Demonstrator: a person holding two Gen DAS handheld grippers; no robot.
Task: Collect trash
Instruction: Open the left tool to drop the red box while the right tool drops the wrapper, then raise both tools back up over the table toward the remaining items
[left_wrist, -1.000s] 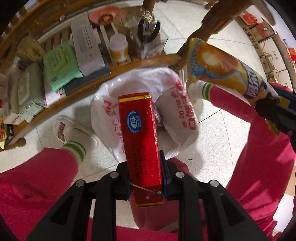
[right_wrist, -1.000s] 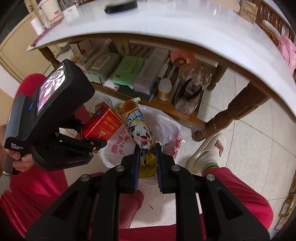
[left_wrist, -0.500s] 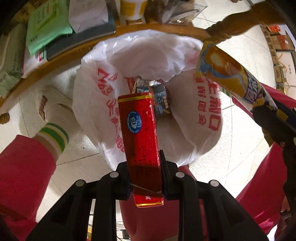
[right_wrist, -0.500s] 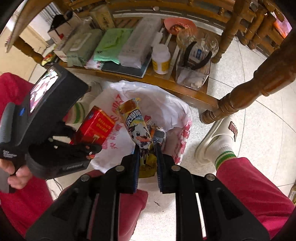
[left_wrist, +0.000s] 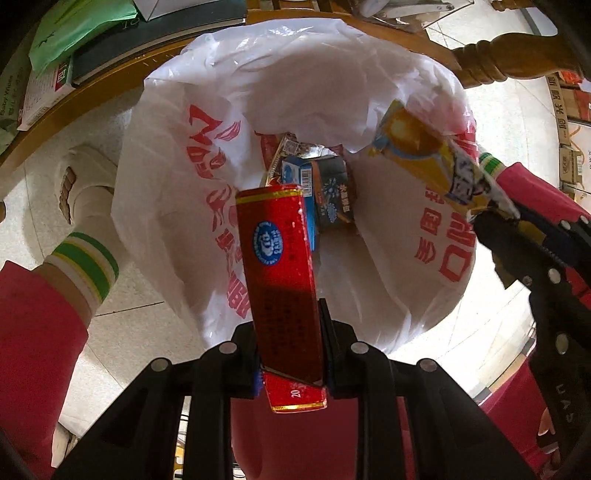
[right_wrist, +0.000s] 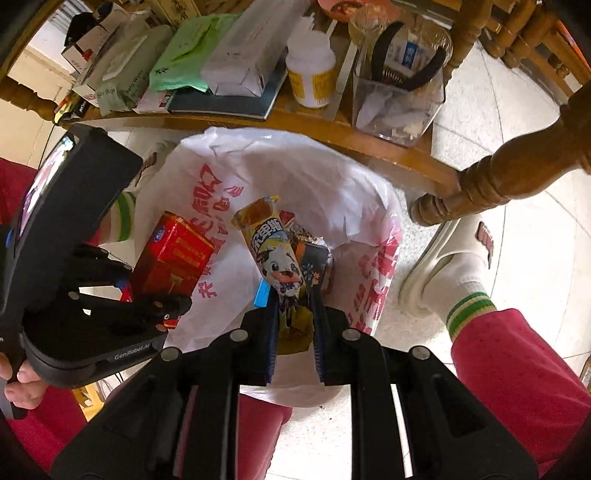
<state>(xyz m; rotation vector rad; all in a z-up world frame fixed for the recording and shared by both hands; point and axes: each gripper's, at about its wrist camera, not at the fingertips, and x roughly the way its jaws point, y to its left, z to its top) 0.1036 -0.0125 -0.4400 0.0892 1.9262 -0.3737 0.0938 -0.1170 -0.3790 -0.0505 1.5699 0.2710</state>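
1. You are holding the left gripper (left_wrist: 291, 354) closed on a red cigarette box (left_wrist: 280, 280). Its jaws are pressing the lower part of the box from both sides, and the box is pointing down over the mouth of the white plastic bag (left_wrist: 177, 229) with red print.
2. You are holding the right gripper (right_wrist: 293, 325) closed on an ice cream wrapper (right_wrist: 275, 254) with a cartoon cow on it. The jaws are pinching its yellow bottom end, and its top is hanging over the opening of the same bag.
3. Inside the bag, some trash is already lying: a dark small carton (left_wrist: 334, 195) with a blue pattern and some crumpled printed packaging (left_wrist: 291, 149) above it. So I judge that one part of the collecting is done.
4. The two things in your grippers are not yet in the bag; both are waiting above it, not touching the trash inside. What is left here, I think, is only to open each gripper so that they are falling in.
5. On the wooden shelf (right_wrist: 332, 125) behind the bag, a white medicine bottle (right_wrist: 312, 79), a green wipes pack (right_wrist: 184, 55) and a clear plastic container (right_wrist: 397, 99) are standing. I cannot tell whether any of these is trash.
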